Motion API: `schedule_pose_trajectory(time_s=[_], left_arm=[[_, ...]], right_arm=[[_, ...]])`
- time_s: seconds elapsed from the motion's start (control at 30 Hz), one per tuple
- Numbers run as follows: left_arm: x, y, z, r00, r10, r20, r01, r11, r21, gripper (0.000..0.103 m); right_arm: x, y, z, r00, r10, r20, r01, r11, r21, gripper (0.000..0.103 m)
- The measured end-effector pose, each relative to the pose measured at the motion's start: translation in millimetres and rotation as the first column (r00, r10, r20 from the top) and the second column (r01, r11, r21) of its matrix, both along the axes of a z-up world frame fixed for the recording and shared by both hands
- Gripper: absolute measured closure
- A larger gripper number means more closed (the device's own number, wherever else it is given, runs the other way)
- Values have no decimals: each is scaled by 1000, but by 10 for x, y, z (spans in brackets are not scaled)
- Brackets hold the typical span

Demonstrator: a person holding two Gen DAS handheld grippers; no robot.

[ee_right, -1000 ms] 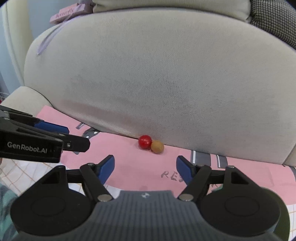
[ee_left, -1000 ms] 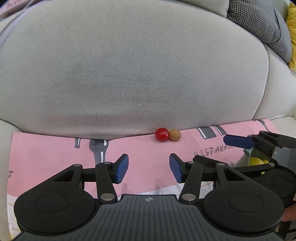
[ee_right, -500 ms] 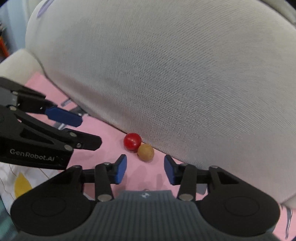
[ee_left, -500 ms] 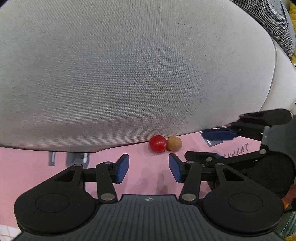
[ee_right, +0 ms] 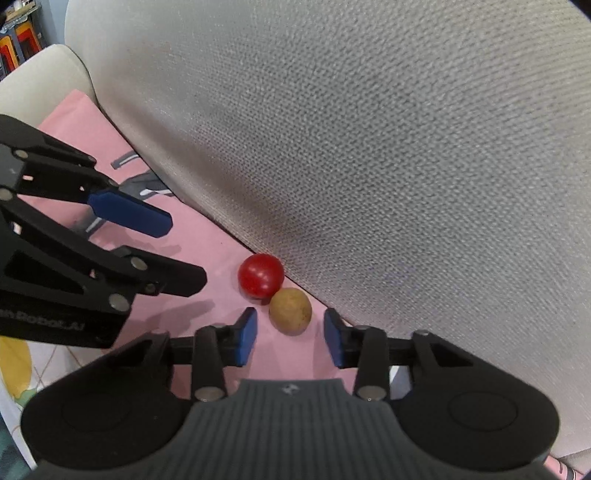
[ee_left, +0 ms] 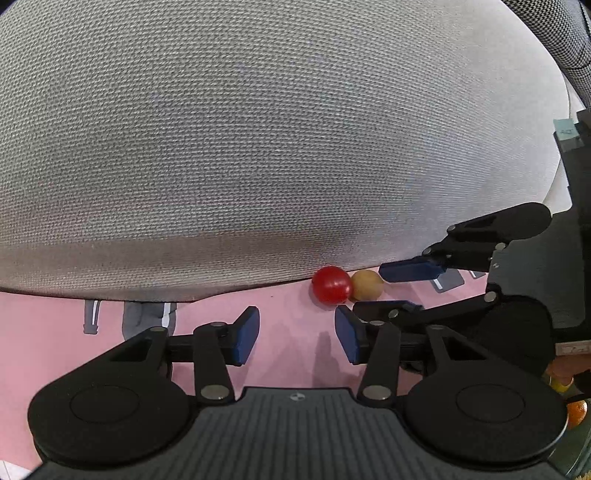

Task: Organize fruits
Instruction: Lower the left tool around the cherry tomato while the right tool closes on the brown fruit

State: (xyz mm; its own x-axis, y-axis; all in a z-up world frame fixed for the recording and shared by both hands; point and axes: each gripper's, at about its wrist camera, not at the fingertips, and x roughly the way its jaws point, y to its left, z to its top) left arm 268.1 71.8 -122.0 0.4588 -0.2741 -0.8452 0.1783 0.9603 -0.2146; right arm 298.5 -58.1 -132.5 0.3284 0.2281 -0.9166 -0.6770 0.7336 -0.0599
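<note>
A small red round fruit (ee_left: 331, 284) (ee_right: 261, 275) and a brown round fruit (ee_left: 367, 285) (ee_right: 290, 311) touch each other on a pink mat (ee_left: 55, 332) (ee_right: 207, 236), against the foot of a grey sofa cushion (ee_left: 258, 147) (ee_right: 406, 147). My right gripper (ee_right: 290, 325) (ee_left: 369, 290) points down at them, its jaws closing. The brown fruit sits between its blue fingertips with a gap on each side. My left gripper (ee_left: 297, 328) (ee_right: 183, 254) hovers just short of the red fruit, its jaws slowly closing with nothing between them.
The bulging cushion blocks the way beyond the fruits. A checkered cushion (ee_left: 569, 33) lies at the top right. An orange fruit (ee_left: 576, 411) shows at the lower right edge. A patterned cloth (ee_right: 14, 362) and the sofa armrest (ee_right: 40, 74) are on the left.
Both grippers came down and closer to the two fruits. The right gripper rolled and narrowed a lot, and its tips now flank the brown fruit. The left narrowed slightly.
</note>
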Motion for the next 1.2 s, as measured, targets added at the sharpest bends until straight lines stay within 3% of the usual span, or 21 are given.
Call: schedule_pose_trajectory(time_s=[0.13,0.6,0.97,1.2], left_arm=[[58,10,-11,1000,0,-5,0,1000,2,48],[182,-195,-48,999,-37,-1,37,999,-20,48],[367,-467,-300,999,-35,8,35,999,-1,48],[438,-516,-471,1000,-14,-3,14,1000,0,59]], right_arm=[[24,22,-36,1000,-10,-4,10,1000,6,80],[-17,-309,95,997,-74,2,74,997,4,81],[44,-582,110,991,-132,-30,133,991,32,81],[18,-597,60,990,-138,-37,140,989,45,81]])
